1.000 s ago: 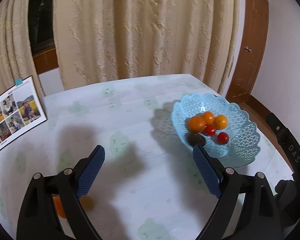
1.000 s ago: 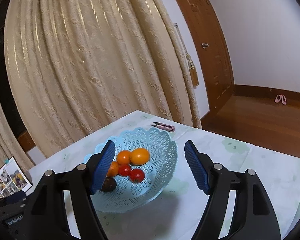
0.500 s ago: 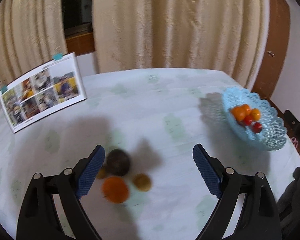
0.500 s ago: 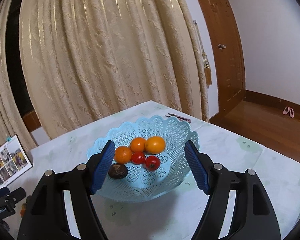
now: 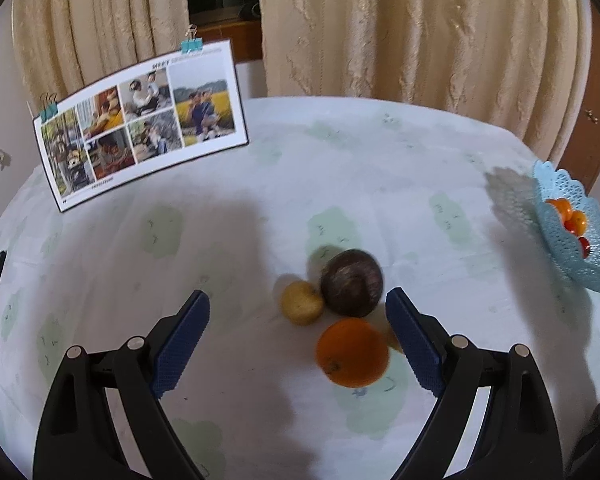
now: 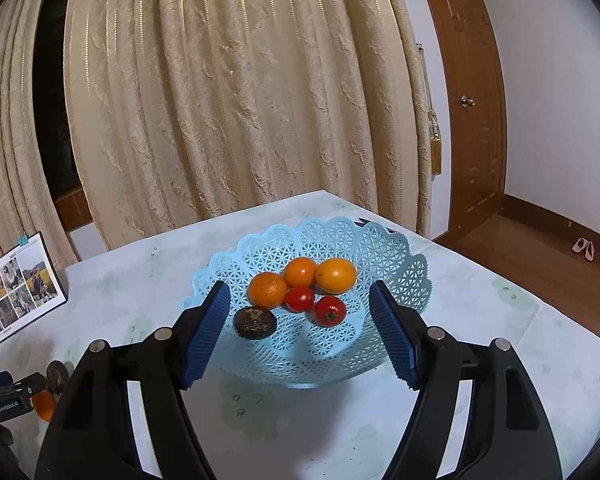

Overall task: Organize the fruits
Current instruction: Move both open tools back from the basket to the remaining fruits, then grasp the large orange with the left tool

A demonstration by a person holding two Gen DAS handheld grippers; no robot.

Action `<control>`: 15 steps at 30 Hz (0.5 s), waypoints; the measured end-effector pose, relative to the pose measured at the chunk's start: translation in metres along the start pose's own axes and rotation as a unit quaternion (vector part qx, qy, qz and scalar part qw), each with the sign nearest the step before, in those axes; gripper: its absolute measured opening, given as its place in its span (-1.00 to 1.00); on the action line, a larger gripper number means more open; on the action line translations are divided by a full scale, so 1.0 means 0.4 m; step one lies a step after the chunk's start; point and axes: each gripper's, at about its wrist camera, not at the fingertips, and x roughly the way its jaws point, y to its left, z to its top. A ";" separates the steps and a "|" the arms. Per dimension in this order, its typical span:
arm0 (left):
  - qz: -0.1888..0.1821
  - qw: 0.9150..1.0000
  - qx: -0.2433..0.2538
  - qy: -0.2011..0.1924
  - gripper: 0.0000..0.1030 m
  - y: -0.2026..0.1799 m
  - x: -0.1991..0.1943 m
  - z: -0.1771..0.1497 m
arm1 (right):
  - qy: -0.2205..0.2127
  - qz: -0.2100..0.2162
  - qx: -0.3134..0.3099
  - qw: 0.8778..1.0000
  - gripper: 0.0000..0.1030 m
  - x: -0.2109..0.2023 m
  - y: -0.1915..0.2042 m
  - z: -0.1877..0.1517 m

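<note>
Left wrist view: the left claw point(image 5: 298, 322) stands released, its blue ribbed pads wide apart and gripping nothing, above a bench point(image 5: 380, 168) covered with a pale cloth printed with faint green patches. A cluster of loose fruit lies on the cloth between the pads, nearer the right-hand pad. The round dark purple-brown fruit point(image 5: 351, 283) sits farthest from the camera, touching the small dull yellow fruit point(image 5: 302, 303) at its left. The round orange citrus fruit point(image 5: 352, 353) lies nearest, just beside the right-hand pad; whether it touches the pad cannot be told, as the picture is slightly blurred. A further yellowish piece is mostly hidden behind that pad. The light blue lattice plastic basket point(image 5: 588, 264) stands well apart at the far right edge, with fruit in it. A clipped sheet of printed photographs point(image 5: 140, 124) stands upright at the far left.

Right wrist view: the right claw point(image 6: 300, 330) is also released and empty, its pads framing the same basket point(image 6: 380, 240) from the near side. Inside lie three orange fruits, two red tomatoes and one flat dark brown fruit point(image 6: 255, 321), which rests closest to the left-hand pad.
</note>
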 end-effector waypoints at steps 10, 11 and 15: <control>0.004 1.000 -0.011 -0.002 0.76 0.042 -0.001 -0.014 | 0.005 0.010 -0.005 1.000 0.43 0.005 0.007 0.001; 0.005 1.000 -0.012 -0.004 0.76 0.047 -0.006 -0.017 | 0.005 0.010 -0.004 1.000 0.43 0.005 0.007 0.001; 0.018 1.000 -0.020 -0.008 0.77 0.093 -0.029 -0.035 | 0.006 0.013 -0.003 1.000 0.43 0.006 0.006 0.002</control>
